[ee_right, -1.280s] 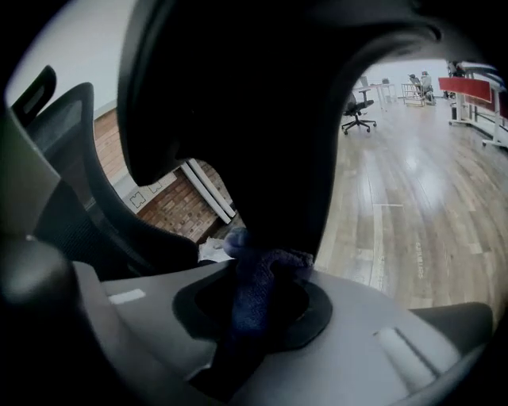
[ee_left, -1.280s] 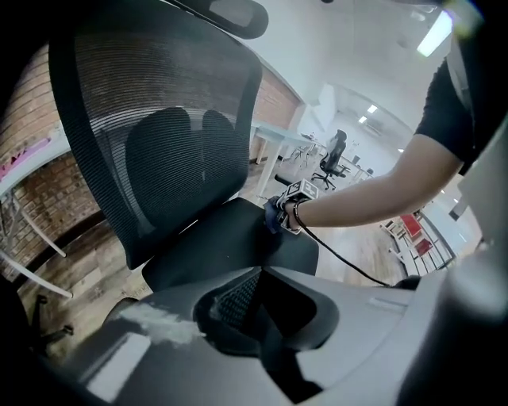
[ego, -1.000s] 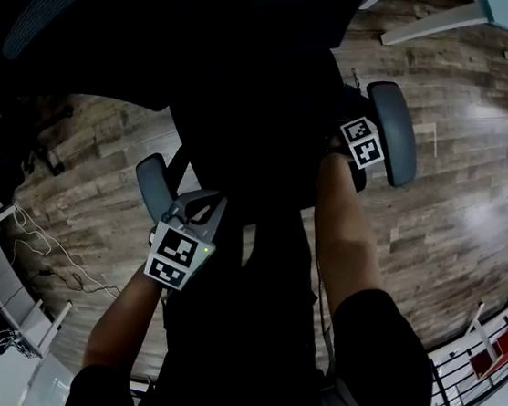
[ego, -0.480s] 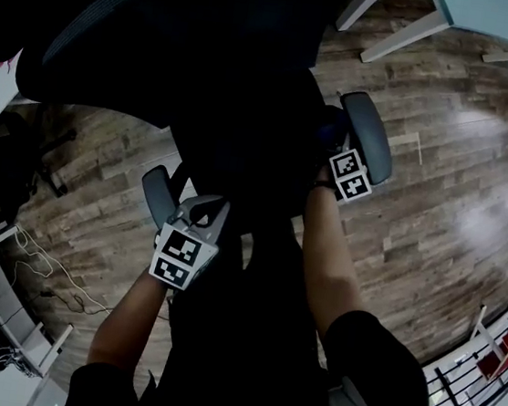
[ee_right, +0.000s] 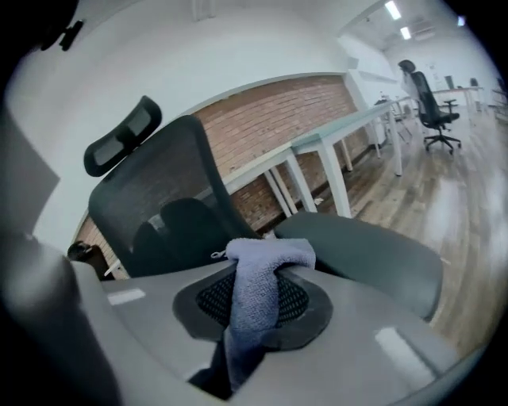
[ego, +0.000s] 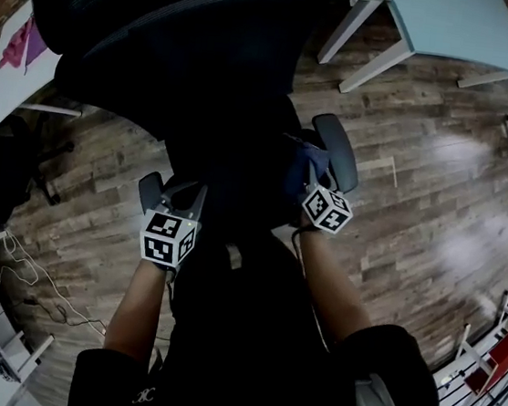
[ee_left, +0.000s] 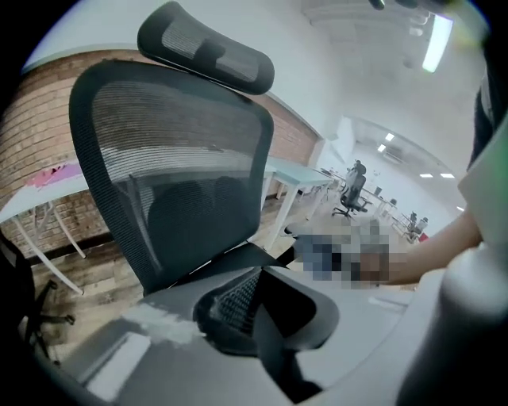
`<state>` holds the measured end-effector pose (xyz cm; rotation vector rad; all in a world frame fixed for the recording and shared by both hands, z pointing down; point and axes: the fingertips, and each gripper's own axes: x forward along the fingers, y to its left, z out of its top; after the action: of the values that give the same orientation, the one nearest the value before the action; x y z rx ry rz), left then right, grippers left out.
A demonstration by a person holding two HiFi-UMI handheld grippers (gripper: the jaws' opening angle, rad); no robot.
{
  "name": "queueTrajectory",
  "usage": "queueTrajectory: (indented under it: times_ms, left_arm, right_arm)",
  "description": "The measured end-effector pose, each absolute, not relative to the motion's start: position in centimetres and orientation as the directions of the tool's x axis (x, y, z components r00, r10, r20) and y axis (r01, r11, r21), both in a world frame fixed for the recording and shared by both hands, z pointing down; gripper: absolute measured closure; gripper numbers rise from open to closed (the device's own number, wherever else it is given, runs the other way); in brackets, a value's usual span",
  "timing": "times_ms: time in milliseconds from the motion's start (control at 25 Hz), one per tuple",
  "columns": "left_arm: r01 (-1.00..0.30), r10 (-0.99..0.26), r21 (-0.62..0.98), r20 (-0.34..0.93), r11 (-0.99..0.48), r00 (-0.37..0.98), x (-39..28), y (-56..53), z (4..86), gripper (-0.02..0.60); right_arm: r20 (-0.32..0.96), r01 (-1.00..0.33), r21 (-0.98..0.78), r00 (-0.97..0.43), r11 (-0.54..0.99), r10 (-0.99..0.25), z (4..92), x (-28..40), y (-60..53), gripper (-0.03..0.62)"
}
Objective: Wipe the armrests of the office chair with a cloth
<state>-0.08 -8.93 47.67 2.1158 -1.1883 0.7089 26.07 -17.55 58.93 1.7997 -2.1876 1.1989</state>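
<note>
Wooden floor (ego: 434, 229) lies clear to the right of the black mesh office chair (ee_left: 175, 174). My right gripper (ee_right: 255, 305) clamps the grey-blue terry cloth (ee_right: 255, 277) beside the dark padded right armrest (ee_right: 373, 254); my left gripper (ee_left: 250, 313) is closed, empty.

Head view steeply down, gripper views share chair (ee_left: 175, 158)

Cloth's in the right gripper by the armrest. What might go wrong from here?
The cloth sits in the right gripper as a narrow pinched fold; dragging along the nearby armrest might tug it loose or leave strips unwiped. The office chair stands on smooth wood floor, so pressing sideways may swivel or roll it.
</note>
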Motion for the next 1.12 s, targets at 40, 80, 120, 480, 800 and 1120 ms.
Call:
queueTrajectory:
  times_ms: [40,80,120,480,800,1120]
  left_arm:
    - [-0.885,-0.573,0.243,0.688,-0.398,0.446,0.1,-9.2,47.3,0.577]
    - [-0.892,-0.591,0.245,0.677,-0.381,0.439,0.3,-9.3,46.8,0.577]
    - [-0.896,-0.606,0.250,0.667,-0.367,0.434,0.5,-9.3,46.5,0.577]
    - [-0.880,-0.647,0.221,0.608,-0.420,0.461,3.1,-5.0,43.6,0.577]
    - [-0.862,-0.673,0.169,0.560,-0.477,0.483,5.3,2.4,42.5,0.577]
    - [-0.826,-0.626,0.283,0.546,-0.488,0.557,10.7,6.5,43.0,0.577]
  right_arm:
    - [0.501,-0.868,-0.493,-0.346,0.067,-0.794,57.8,26.1,-17.2,0.531]
    - [0.498,-0.877,-0.463,-0.374,0.124,-0.782,56.7,26.3,-16.8,0.530]
    - [0.494,-0.885,-0.429,-0.396,0.180,-0.774,55.6,26.5,-16.6,0.530]
    - [0.448,-0.910,-0.237,-0.414,0.341,-0.792,47.9,29.4,-13.5,0.530]
    - [0.404,-0.903,-0.130,-0.425,0.409,-0.810,43.4,30.3,-5.8,0.530]
    - [0.373,-0.899,0.000,-0.406,0.438,-0.834,40.2,32.4,1.1,0.528]
